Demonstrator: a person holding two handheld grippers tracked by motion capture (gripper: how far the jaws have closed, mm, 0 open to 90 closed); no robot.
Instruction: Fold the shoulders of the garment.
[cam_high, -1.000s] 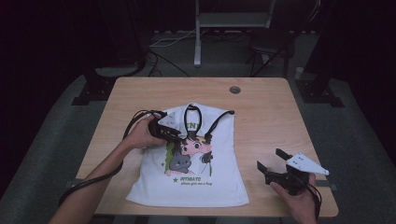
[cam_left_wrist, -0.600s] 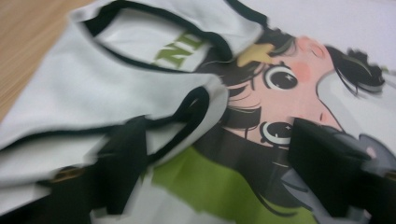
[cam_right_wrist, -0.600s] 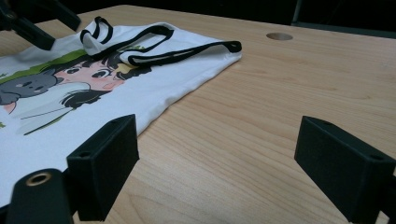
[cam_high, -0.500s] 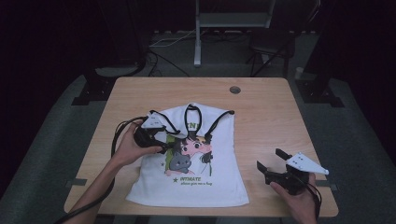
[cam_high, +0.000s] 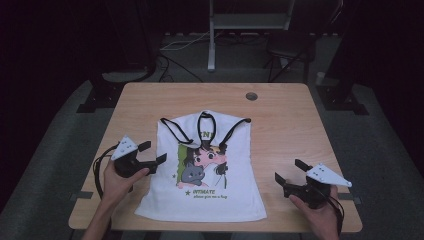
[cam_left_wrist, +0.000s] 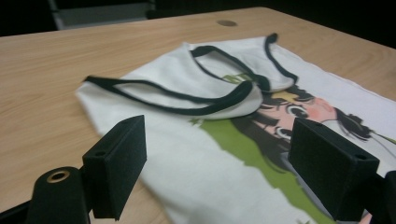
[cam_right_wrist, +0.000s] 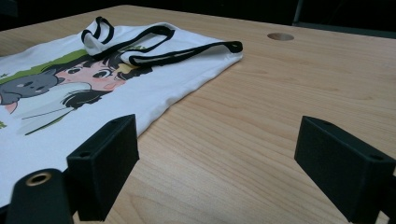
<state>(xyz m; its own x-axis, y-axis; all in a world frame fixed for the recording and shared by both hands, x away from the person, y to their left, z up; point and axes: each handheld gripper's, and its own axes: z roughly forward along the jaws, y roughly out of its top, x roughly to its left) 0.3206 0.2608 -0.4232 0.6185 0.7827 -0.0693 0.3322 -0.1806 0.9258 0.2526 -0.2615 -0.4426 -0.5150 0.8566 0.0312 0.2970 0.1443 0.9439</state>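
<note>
A white sleeveless top (cam_high: 210, 170) with black trim and a cartoon print lies flat on the wooden table (cam_high: 285, 120), its straps (cam_high: 175, 131) folded down onto the chest. My left gripper (cam_high: 155, 152) hovers just off the top's left edge. Its jaws have just been opening and stand open, gripping nothing. In the left gripper view the top (cam_left_wrist: 210, 154) spreads out beyond the open left gripper (cam_left_wrist: 217, 158). My right gripper (cam_high: 288, 170) rests open over bare wood to the right of the hem. The right gripper view has the top (cam_right_wrist: 70, 84) to the left of the right gripper (cam_right_wrist: 215, 154).
A round hole (cam_high: 251, 96) sits in the tabletop near the far edge. Bare wood runs along both sides of the top. Beyond the table stand a metal post (cam_high: 212, 45) and dark chair bases on a grey floor.
My left gripper let go of the top's upper left part, opened, and drew back leftward to beside the cloth's edge. The right gripper kept still.
</note>
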